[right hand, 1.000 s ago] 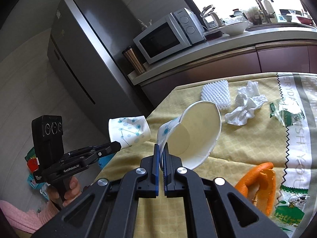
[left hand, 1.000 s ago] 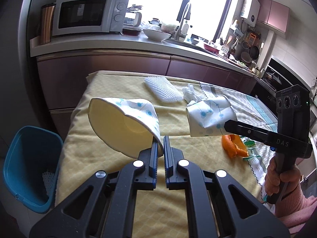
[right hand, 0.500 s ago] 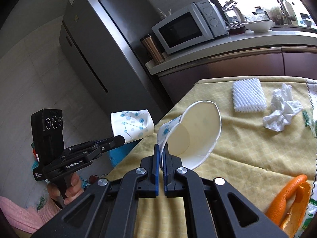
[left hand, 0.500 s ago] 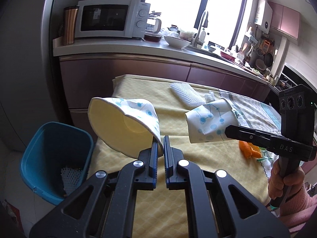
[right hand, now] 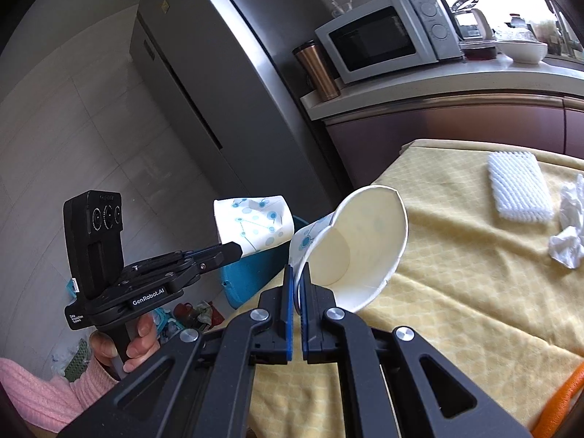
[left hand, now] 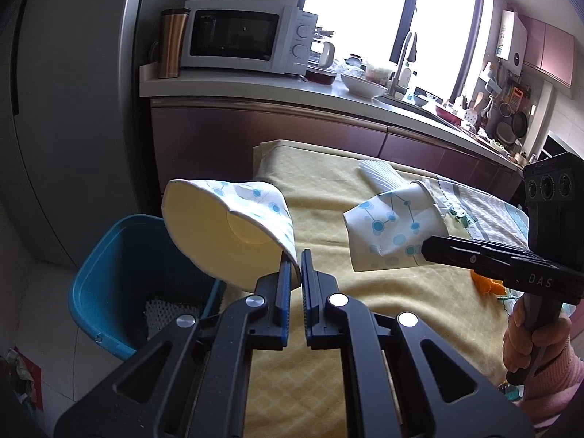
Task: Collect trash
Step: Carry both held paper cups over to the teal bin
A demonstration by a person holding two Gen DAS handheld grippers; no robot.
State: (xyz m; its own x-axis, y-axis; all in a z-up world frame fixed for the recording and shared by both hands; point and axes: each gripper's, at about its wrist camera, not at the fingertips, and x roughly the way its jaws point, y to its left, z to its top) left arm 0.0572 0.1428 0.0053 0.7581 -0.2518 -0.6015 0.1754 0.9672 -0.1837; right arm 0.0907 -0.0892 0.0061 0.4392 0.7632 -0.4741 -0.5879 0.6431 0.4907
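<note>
Fingers of the left gripper [left hand: 295, 270] are pinched almost fully together on the rim of the left paper cup [left hand: 233, 226], which lies tilted with its mouth toward the camera. The right gripper [right hand: 296, 284] is likewise closed to a thin gap on the wall of the right paper cup [right hand: 361, 244], already dented at the rim.

Change noted: over the last second both grippers have swung away from the middle of the table toward the blue bin [left hand: 120, 277]. The bin, formerly at the edge of the left wrist view, now sits directly beneath and behind the left cup; in the right wrist view the left cup [right hand: 255, 222] hangs in front of the bin's blue wall [right hand: 248, 281]. The right cup remains over the yellow tablecloth [left hand: 365, 284], short of the bin.

Assessment: both cups are in transit for disposal; the left appears nearly placed for release, the right needs further travel toward the bin.

Farther from the bin, on the tablecloth, remain a white foam net [right hand: 518, 189], crumpled tissue [right hand: 569, 233] and orange peel [left hand: 489, 284], not yet collected. One foam net [left hand: 164, 314] already lies inside the bin.
</note>
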